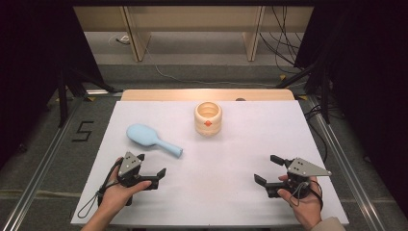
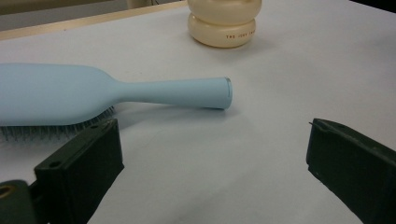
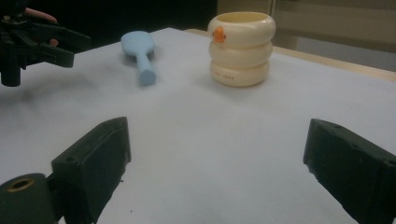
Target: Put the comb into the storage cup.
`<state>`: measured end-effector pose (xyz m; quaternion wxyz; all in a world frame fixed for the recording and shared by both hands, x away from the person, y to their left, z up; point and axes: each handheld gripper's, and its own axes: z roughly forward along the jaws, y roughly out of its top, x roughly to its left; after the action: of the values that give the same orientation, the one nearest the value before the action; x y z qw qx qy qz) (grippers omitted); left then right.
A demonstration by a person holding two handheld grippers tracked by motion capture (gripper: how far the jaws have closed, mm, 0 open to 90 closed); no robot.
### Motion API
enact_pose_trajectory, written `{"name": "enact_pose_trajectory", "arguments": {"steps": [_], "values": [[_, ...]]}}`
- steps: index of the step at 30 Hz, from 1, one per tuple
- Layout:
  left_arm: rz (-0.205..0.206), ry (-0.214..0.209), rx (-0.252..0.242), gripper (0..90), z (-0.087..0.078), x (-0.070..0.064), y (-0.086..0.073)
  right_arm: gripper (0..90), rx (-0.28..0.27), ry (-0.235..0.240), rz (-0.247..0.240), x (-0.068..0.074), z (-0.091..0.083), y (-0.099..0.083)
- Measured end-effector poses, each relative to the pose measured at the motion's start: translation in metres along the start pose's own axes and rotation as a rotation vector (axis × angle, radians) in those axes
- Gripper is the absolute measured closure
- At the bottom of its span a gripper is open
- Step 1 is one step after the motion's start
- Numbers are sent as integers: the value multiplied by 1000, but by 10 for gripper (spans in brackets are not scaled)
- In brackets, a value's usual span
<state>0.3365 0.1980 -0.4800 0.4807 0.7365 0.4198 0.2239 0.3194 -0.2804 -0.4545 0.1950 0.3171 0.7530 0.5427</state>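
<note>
The hairbrush (image 1: 153,138) lies flat on the white desk (image 1: 216,192), bristles down, its pale blue head pointing away from the person and its handle slanting back toward the left claw (image 1: 150,172). Taking the brush as the mark: the left claw sits just beside the handle's end, on the near side, not touching it. In the left gripper view the brush (image 2: 93,93) crosses just beyond the claw's two black jaws, which stand wide apart with nothing between them. The cream ringed cup (image 1: 208,118) stands upright beyond and to the right of the brush, well apart from it, with a small orange mark on its side. The right claw (image 1: 268,171) is far to the right of the brush, near the desk's front edge, held in the person's right hand (image 1: 303,199); its jaws are also spread wide and empty. From the right gripper view the brush (image 3: 139,53) lies to the left of the cup (image 3: 241,48), with the left claw (image 3: 60,46) nearer the left edge.
</note>
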Motion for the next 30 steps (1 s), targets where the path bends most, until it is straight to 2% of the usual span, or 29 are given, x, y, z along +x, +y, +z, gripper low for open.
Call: {"name": "enact_pose_trajectory", "arguments": {"steps": [8, 11, 14, 18, 20, 23, 25, 27, 30], "values": [[-8, -8, -11, 84, -2, 0, 1, 84, 1, -1, -1, 1, 1, 0], [-31, -31, -20, 234, -2, 0, 6, 84, 1, -1, 7, 1, 2, 1], [-13, -37, -22, 395, 0, -3, 11, 84, -5, -6, 19, -1, 2, 2], [-2, 10, 53, 621, 8, -4, 17, 83, 0, -16, 36, -3, 3, 1], [-1, -8, 92, 706, 16, -4, 21, 83, 9, -20, 42, -3, 4, 1], [-19, 0, 121, 855, 30, -5, 30, 83, 16, -19, 35, -2, 6, 1], [-40, 1, 130, 896, 40, -6, 37, 82, 17, -19, 32, -1, 6, 1], [-38, 11, 147, 898, 52, -7, 43, 83, 21, -18, 35, -2, 6, 1], [-61, 19, 169, 898, 68, -9, 52, 83, 21, -15, 37, -2, 7, 1]]}}
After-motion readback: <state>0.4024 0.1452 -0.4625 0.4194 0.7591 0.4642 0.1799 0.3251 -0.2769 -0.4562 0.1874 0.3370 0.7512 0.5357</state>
